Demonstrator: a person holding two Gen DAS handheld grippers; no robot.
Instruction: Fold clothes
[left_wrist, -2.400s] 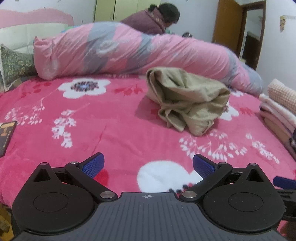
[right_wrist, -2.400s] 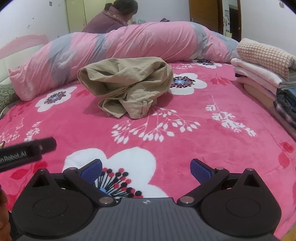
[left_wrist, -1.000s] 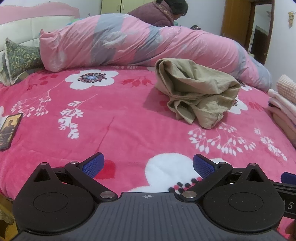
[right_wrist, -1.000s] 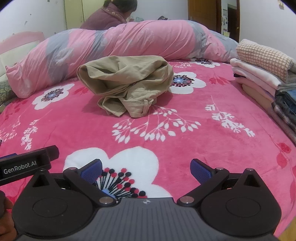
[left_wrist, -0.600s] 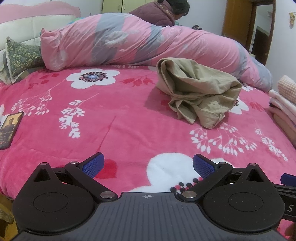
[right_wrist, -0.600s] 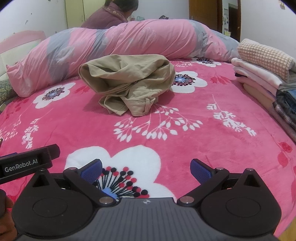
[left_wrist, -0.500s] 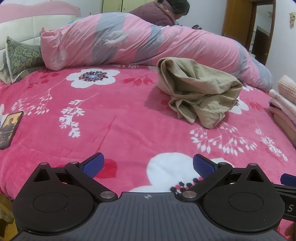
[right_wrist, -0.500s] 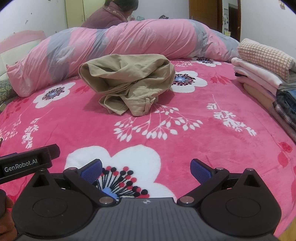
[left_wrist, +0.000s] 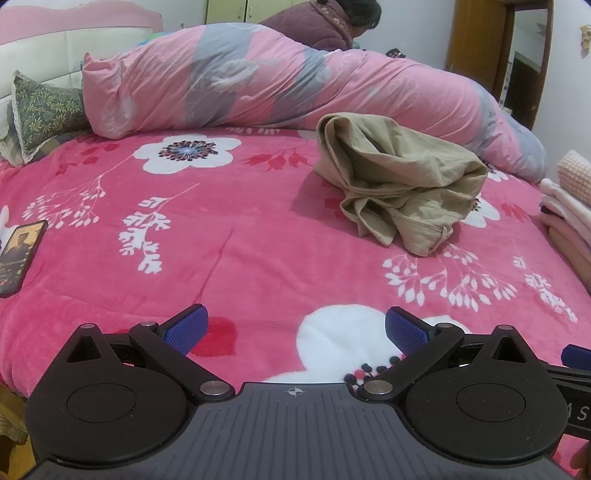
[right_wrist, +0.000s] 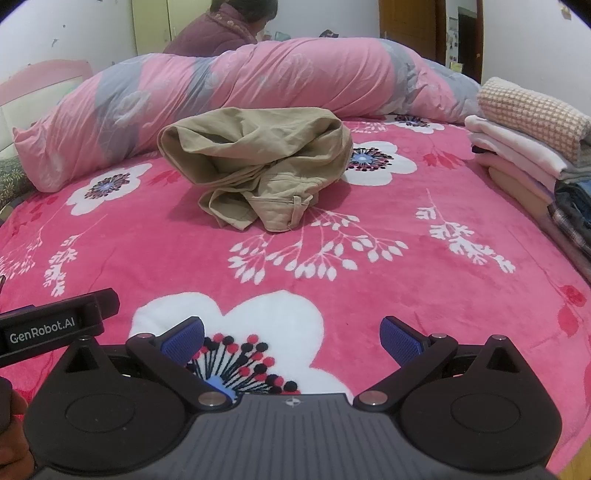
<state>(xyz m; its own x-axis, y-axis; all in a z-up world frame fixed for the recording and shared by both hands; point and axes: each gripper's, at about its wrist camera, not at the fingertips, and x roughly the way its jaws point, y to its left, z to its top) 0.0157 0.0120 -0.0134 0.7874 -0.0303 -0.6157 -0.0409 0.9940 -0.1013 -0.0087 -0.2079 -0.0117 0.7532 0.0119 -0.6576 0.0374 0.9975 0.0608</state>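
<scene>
my left gripper has a dark grey ribbed central housing with a small crosshair mark at its front edge. two black teardrop-shaped plates flank it, each with a shallow round recess and a small silver screw at its tip. black link arms pivot on silver rivets and carry blue textured pads. my right gripper is built the same: grey ribbed housing, crosshair mark, black plates, silver rivets, blue pads. in the right wrist view, a black bar of the left unit bears white lettering "genrobot.ai". part of my hand shows at the lower left edge.
</scene>
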